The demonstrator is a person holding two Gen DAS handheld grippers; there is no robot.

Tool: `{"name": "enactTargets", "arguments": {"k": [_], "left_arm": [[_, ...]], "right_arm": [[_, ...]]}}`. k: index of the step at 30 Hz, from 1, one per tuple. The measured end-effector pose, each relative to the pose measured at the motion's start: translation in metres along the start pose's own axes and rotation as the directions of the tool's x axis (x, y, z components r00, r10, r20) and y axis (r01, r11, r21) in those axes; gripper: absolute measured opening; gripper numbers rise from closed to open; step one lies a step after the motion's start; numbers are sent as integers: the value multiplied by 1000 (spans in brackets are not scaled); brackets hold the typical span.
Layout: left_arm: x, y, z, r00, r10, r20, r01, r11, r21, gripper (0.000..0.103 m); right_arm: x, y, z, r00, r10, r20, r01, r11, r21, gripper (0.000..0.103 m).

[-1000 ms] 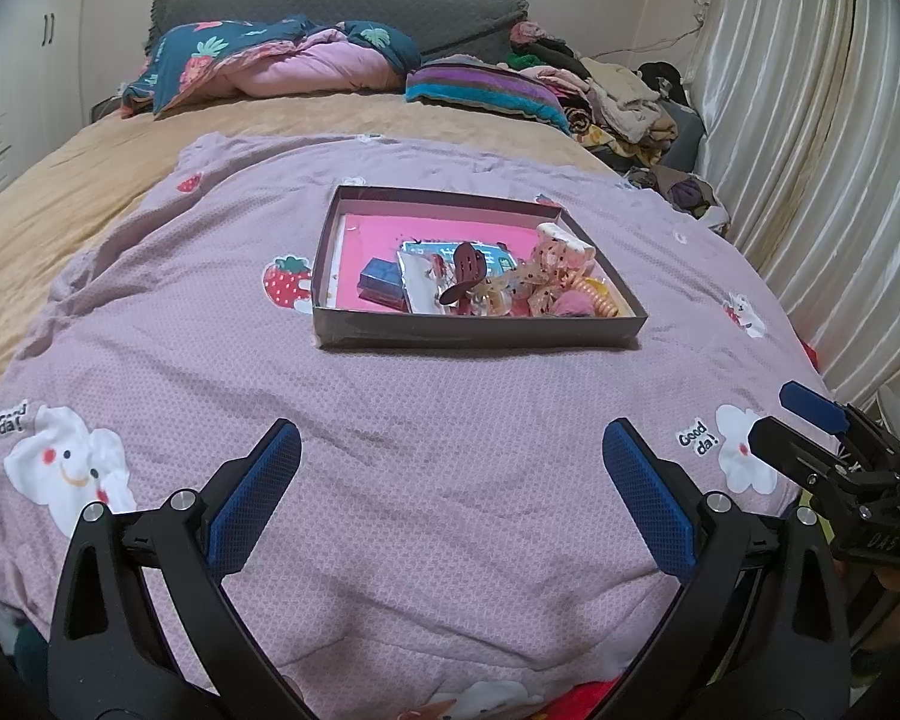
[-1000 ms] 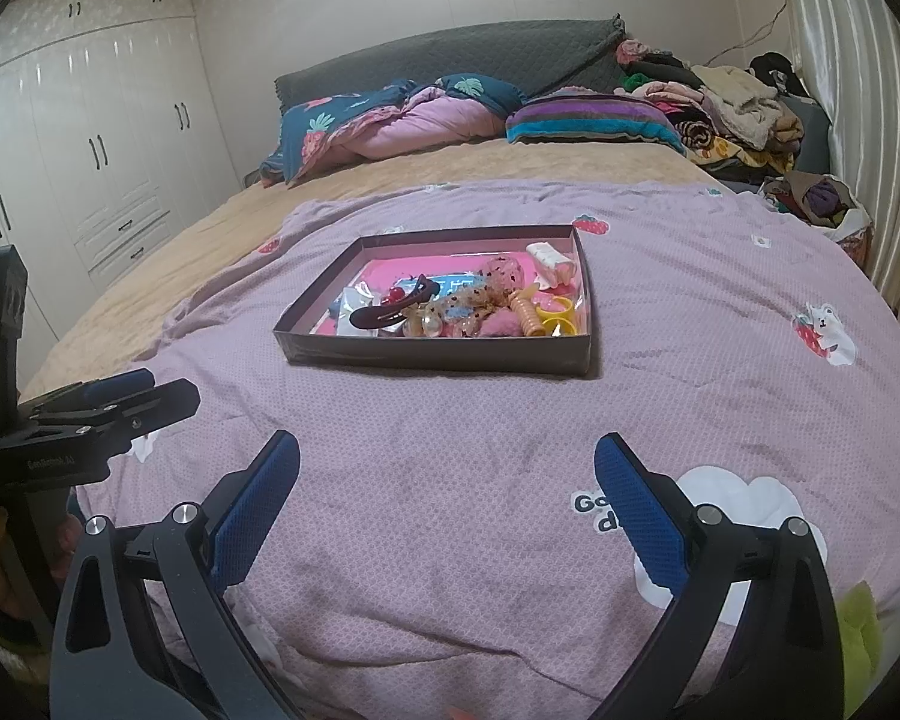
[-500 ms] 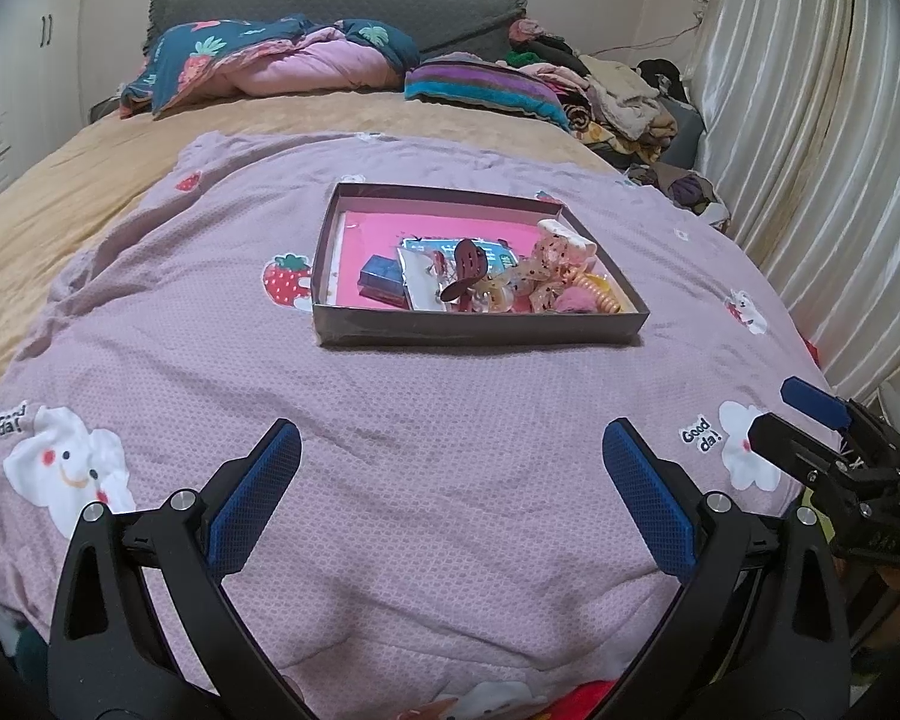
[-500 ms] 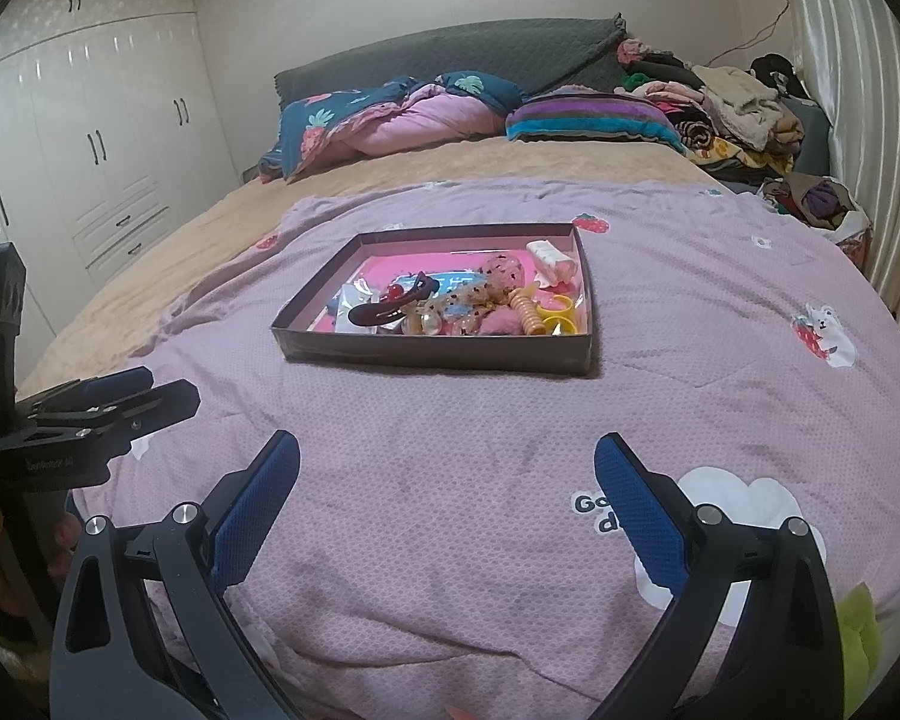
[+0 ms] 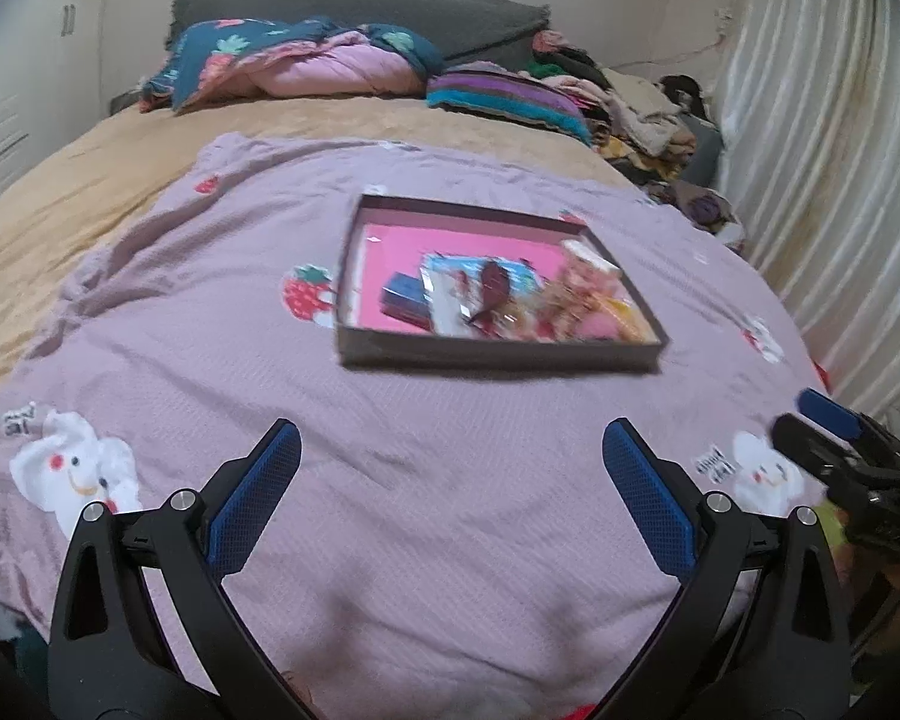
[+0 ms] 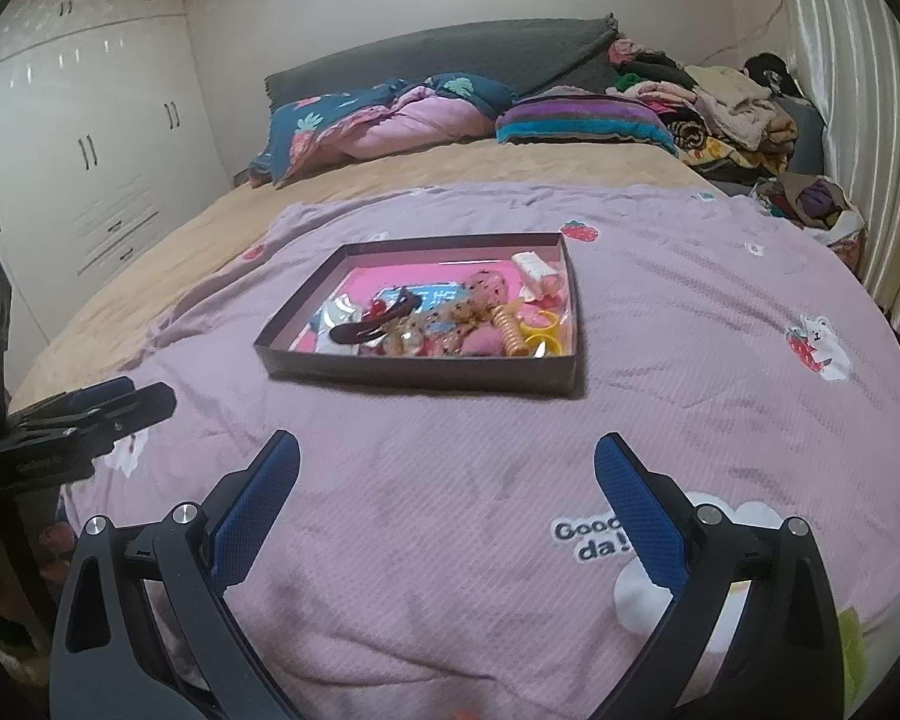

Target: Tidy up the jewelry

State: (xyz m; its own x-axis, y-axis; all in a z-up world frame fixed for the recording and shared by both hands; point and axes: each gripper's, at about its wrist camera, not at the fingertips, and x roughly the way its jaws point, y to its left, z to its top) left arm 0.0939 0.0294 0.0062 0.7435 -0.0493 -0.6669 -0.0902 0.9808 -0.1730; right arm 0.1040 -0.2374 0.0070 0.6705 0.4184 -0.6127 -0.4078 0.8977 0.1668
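We hold the left gripper (image 5: 450, 456) above the lilac blanket (image 5: 426, 450), its blue-padded fingers (image 5: 252, 495) spread wide with nothing between them. The right gripper (image 6: 447, 468) hovers likewise, fingers (image 6: 642, 513) parted and empty. Well ahead of both sets of fingertips lies the shallow dark tray (image 6: 420, 369) with a pink floor. Inside it sits a jumble of hair accessories: a dark hair clip (image 6: 372, 324), a spotted scrunchie (image 6: 480, 297), a yellow coil hair tie (image 6: 540, 324) toward the right wall. In the left view the tray (image 5: 498, 354) lies ahead of the fingers, slightly right, and is blurred.
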Motion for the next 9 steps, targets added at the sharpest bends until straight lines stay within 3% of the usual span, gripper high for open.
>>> {"name": "enactTargets", "arguments": {"k": [4, 7, 9], "left_arm": [[35, 44, 24, 994, 99, -51, -103, 991, -80, 94], [65, 94, 46, 971, 223, -89, -234, 963, -136, 94], [83, 129, 60, 948, 300, -107, -314, 935, -164, 94]], "right_arm": [[14, -34, 15, 999, -47, 9, 46, 997, 54, 98], [37, -75, 29, 991, -134, -5, 134, 987, 88, 98], [61, -115, 39, 974, -223, -37, 226, 968, 110, 98]]}}
